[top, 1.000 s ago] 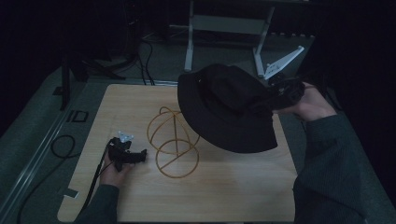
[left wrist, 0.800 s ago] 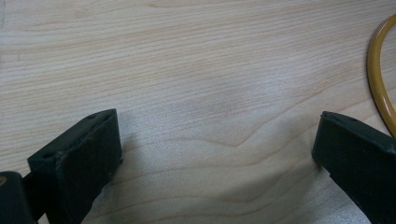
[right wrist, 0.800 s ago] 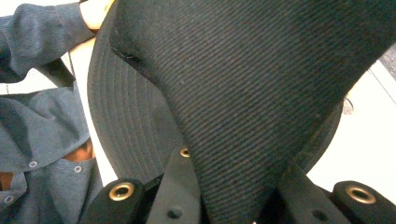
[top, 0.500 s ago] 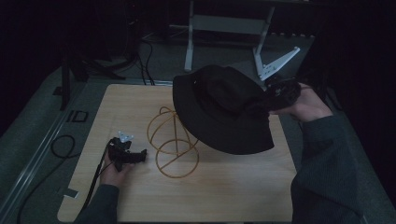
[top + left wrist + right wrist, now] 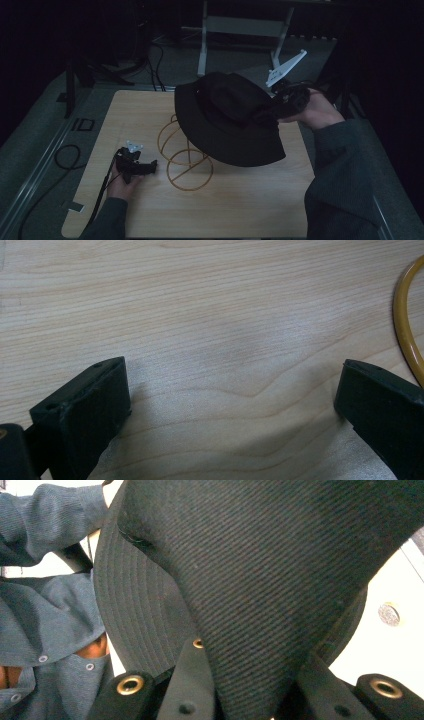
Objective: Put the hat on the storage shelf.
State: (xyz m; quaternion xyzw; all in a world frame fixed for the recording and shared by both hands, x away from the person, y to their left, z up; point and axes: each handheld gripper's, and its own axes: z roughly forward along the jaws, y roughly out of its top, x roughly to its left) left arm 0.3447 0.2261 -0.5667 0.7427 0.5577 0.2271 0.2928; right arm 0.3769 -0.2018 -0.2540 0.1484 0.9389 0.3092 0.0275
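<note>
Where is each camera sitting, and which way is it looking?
High view: above the person's side of the table, looking forward and down; both forearms, left gripper, right gripper holding the black hat.
Left gripper view: on the left gripper, looking down at the wood between its open jaws.
Right gripper view: on the right gripper, facing the hat; a sleeve shows.
Shared: the yellow wire stand shows in the high and left gripper views.
</note>
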